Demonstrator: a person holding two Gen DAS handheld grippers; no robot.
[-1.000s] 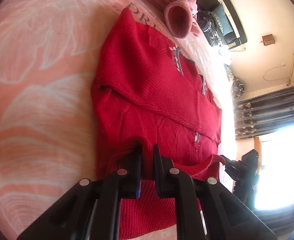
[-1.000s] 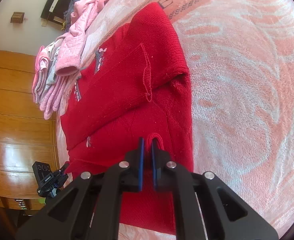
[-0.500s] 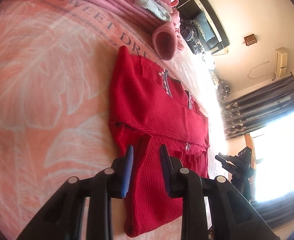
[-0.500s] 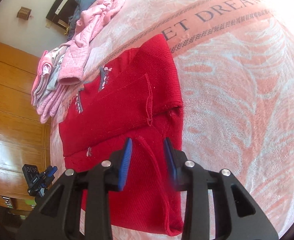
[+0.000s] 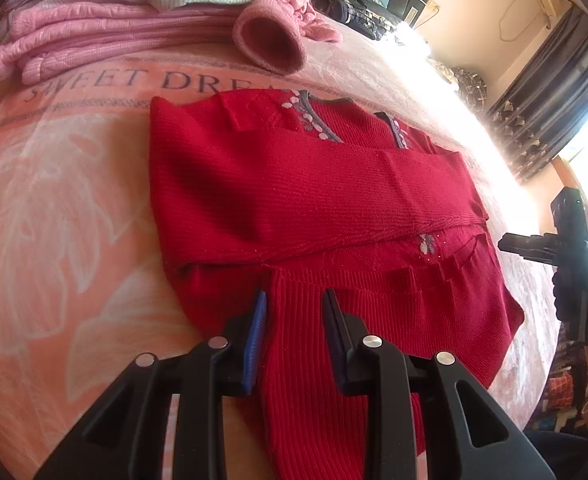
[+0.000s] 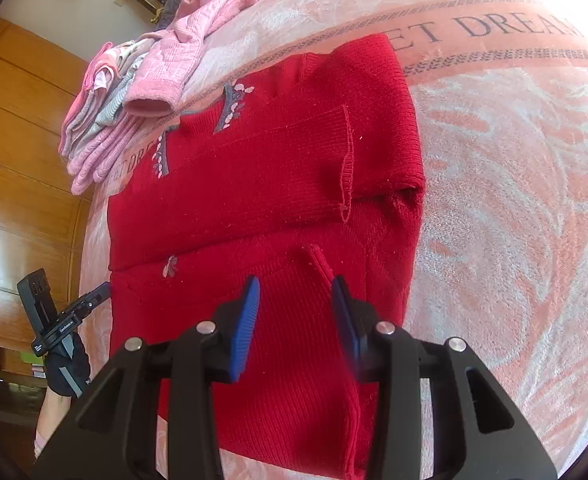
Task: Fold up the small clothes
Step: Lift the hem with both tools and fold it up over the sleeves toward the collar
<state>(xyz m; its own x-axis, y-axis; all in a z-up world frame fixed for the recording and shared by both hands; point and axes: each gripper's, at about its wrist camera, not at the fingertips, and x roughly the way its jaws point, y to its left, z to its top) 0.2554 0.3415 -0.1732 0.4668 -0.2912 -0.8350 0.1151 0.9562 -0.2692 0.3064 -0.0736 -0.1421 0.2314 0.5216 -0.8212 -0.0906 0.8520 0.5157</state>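
Observation:
A small red knitted sweater [image 5: 302, 192] lies flat on the pink bedspread, its sleeves folded across the chest and its ribbed hem turned up over the lower body. In the left wrist view my left gripper [image 5: 294, 304] stands open above the hem's left part, nothing between its fingers. In the right wrist view the same sweater [image 6: 261, 184] fills the middle, and my right gripper [image 6: 296, 292] is open over the turned-up hem near its right corner. The right gripper also shows at the far right of the left wrist view [image 5: 550, 240].
A stack of folded pink and grey clothes [image 5: 105, 16] sits beyond the sweater, with a pink sleeve cuff [image 5: 269, 40] hanging toward it. The bedspread [image 6: 514, 200] reads "SWEET DREAM". Wooden wardrobe [image 6: 9, 128] on the left, curtains [image 5: 554, 92] on the right.
Both grippers were shut on the sweater's hem one second ago; they laid it over the body, opened and drew back and up from it.

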